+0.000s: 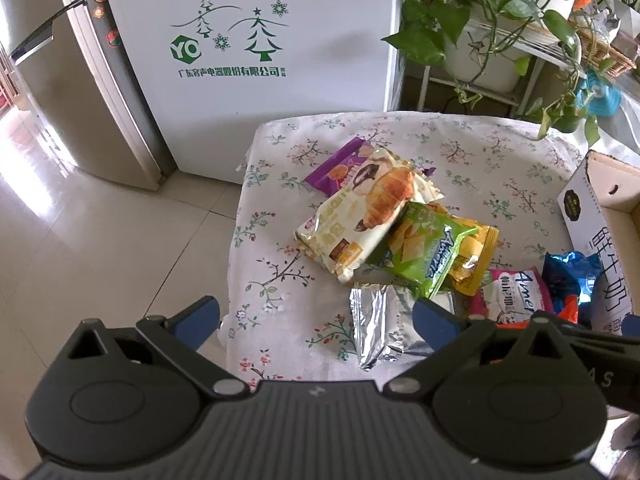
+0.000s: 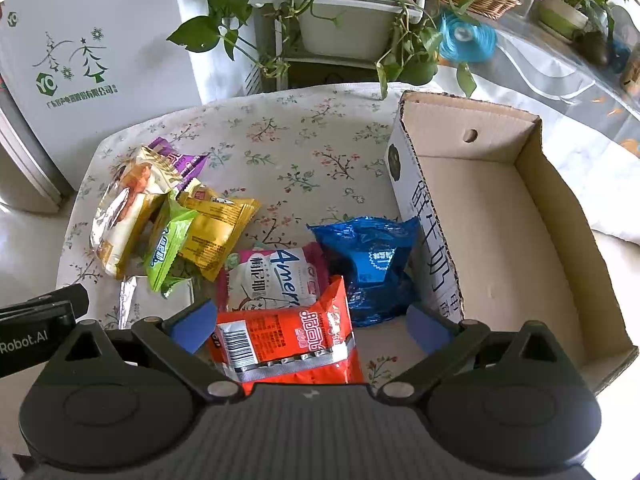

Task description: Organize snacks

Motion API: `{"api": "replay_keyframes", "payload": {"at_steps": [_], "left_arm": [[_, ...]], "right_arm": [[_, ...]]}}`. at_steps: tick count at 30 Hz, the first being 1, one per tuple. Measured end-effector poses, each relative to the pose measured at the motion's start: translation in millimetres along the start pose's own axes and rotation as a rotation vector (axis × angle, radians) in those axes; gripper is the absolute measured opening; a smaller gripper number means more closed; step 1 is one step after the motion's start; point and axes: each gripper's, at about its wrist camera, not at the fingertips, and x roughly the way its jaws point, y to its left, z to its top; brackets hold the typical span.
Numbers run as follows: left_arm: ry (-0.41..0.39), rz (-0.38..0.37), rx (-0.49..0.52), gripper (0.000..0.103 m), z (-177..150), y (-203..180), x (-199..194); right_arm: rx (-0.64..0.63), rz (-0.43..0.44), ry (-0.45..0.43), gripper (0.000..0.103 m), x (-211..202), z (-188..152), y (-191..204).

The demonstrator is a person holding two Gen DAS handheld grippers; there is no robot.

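Note:
Several snack packets lie in a loose pile on the floral tablecloth (image 1: 460, 152). In the left wrist view I see a cream croissant packet (image 1: 360, 216), a purple packet (image 1: 336, 168), a green packet (image 1: 424, 248), a yellow packet (image 1: 476, 264) and a silver packet (image 1: 380, 328). My left gripper (image 1: 316, 320) is open and empty above the silver packet. In the right wrist view my right gripper (image 2: 312, 326) is open, with a red packet (image 2: 288, 340) between its fingers, not gripped. A pink and white packet (image 2: 272, 280) and a blue packet (image 2: 372, 264) lie just beyond.
An open, empty cardboard box (image 2: 500, 216) stands on the table's right side. A white fridge (image 1: 260, 40) stands behind the table, with potted plants (image 2: 320, 12) on a rack. The tiled floor (image 1: 100, 240) lies left of the table edge.

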Motion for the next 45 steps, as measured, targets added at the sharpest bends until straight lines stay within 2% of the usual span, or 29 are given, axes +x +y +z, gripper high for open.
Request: {"api": "replay_keyframes", "payload": {"at_steps": [20,34,45], "left_arm": [[-0.015,0.031,0.039,0.102,-3.9,-13.2,-1.8],[-0.042,0.079,0.064,0.102,-6.3,-18.4,-2.4],[-0.035,0.082,0.070,0.101,-9.7,-17.0,-0.5]], "right_arm": [[0.010,-0.034,0.013,0.103,4.4,-0.8,-1.8],[-0.022,-0.071,-0.007,0.103,4.0,-0.8,0.9],[-0.054,-0.077,-0.018,0.103,5.3,-2.1,3.7]]}}
